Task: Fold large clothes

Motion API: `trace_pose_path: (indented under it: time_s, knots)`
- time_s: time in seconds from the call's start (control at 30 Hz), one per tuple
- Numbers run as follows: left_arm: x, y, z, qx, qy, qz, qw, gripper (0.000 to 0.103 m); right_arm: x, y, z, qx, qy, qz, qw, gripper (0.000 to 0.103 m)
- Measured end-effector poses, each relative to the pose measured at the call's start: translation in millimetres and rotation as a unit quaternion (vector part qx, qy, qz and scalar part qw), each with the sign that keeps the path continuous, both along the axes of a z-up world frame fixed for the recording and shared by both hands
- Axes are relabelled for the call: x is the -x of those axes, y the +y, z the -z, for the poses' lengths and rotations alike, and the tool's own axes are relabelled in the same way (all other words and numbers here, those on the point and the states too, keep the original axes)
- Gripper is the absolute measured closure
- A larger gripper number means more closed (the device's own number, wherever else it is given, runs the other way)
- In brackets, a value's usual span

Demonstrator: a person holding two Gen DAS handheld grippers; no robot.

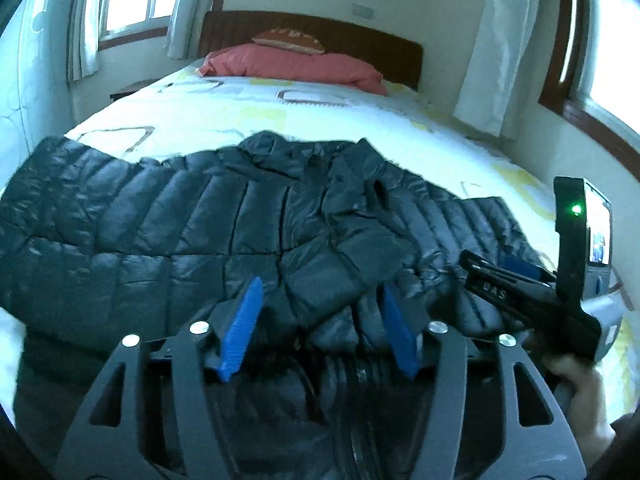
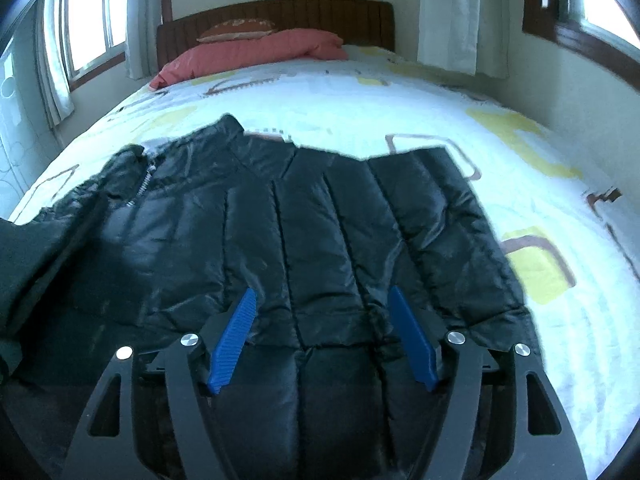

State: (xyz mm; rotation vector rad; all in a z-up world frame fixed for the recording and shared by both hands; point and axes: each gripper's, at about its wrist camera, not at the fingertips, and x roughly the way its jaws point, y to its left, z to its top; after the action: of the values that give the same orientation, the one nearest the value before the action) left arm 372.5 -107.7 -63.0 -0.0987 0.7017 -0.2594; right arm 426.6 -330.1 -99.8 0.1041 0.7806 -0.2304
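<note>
Both the left gripper [image 1: 320,300] and right gripper [image 2: 322,304] hover spread and empty over the near hem of the black puffer jacket [image 1: 160,216], which lies crosswise on the bed [image 2: 360,96]. Beyond the jacket sits the red pillow [image 1: 296,66]. The slick, puffy fabric could likely slip from a shallow pinch, springing any fold apart.

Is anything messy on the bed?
A bit. The black puffy jacket lies spread across the bed, and one sleeve is folded over its middle and bunched up, not flat.

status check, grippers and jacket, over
Left hand-held gripper open, right hand-held gripper open, both empty. Jacket flat on bed. Nothing blocking.
</note>
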Motion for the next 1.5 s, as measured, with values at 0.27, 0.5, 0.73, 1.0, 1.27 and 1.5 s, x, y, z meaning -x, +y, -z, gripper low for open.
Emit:
trace_pose_path:
  time_s: [0.27, 0.5, 0.73, 1.0, 1.27, 1.5]
  knots:
    - [31.5, 57.8, -25.0, -0.004, -0.032, -0.032, 0.9990, 0.036, 3.1, 57.9, -32.8, -0.049, -0.026, -0.055, 0.997, 0.030]
    - [29.5, 118.5, -12.5, -0.020, -0.013, -0.092, 0.9955, 0.036, -19.6, 104.3, -2.9, -0.072, 0.020, -0.082, 0.994, 0.030]
    - [26.7, 155.8, -2.7, -0.020, 0.001, -0.119, 0.9927, 0.035, -21.6, 133.1, 10.0, -0.050, 0.027, -0.112, 0.992, 0.077]
    - [35.3, 175.5, -20.2, 0.018, -0.015, -0.118, 0.9927, 0.032, -4.0, 103.9, -16.7, -0.020, -0.013, -0.096, 0.995, 0.084]
    - [35.6, 177.4, -25.2, 0.022, -0.017, -0.111, 0.9934, 0.030, 6.9, 36.3, -25.2, 0.005, -0.022, -0.041, 0.999, 0.084]
    - [7.1, 174.1, -9.3, -0.009, 0.000, -0.124, 0.9923, 0.030, 5.5, -13.8, -3.9, 0.008, 0.009, -0.008, 1.000, 0.084]
